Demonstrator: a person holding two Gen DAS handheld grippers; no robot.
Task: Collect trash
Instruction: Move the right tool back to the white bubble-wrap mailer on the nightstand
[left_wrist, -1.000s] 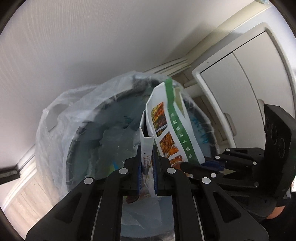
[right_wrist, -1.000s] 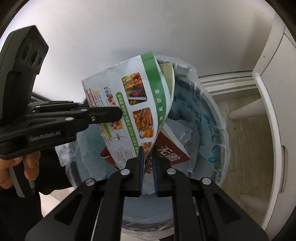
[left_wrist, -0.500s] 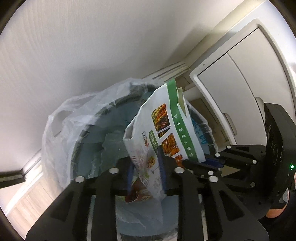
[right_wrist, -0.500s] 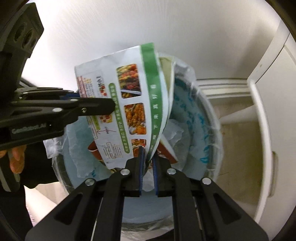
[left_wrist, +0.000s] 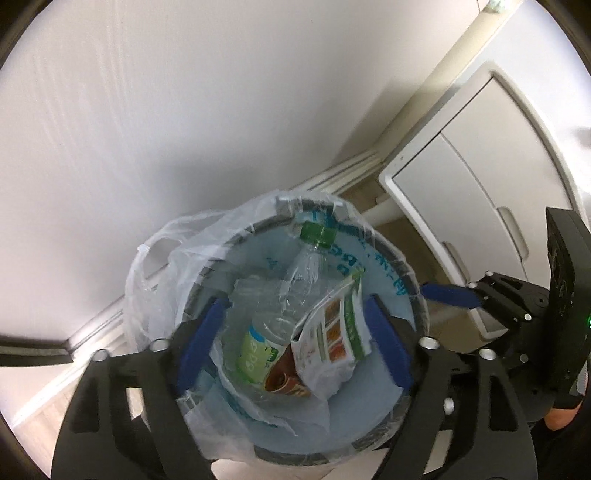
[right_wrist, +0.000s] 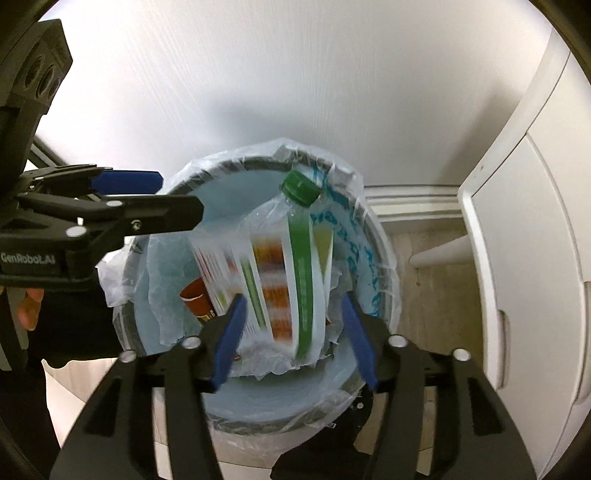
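In the left wrist view the left claw (left_wrist: 295, 343), which a second ago pinched the edge of the printed wrapper (left_wrist: 328, 339), now stands with its blue-padded jaws wide apart and nothing between them; the wrapper has left the pads and lies down inside the bin (left_wrist: 413, 291) at the centre of the frame, between and beyond the two fingers, touching neither; it rests against a crushed clear bottle (left_wrist: 291, 284) with a green cap, whose label sits just left of the wrapper, and a brown cup (left_wrist: 280, 380) shows under the wrapper's lower edge; the clear bag liner (left_wrist: 173, 251) drapes over the bin's rim at left; the right claw (left_wrist: 448, 295) reaches in from the right edge, just over the rim; a white cabinet (left_wrist: 480, 192) fills the upper right. In the right wrist view the right claw (right_wrist: 295, 332), half a second ago clamped on the wrapper's lower corner, has also let go, its jaws spread wide; the wrapper (right_wrist: 288, 280) is blurred with motion, seen between the two fingers and below them inside the bin (right_wrist: 388, 288); the bottle (right_wrist: 301, 188) leans at the far rim, its cap at upper centre; the cup (right_wrist: 195, 299) lies at the wrapper's left; the left claw (right_wrist: 159, 199) juts in from the left edge over the rim, pads apart.
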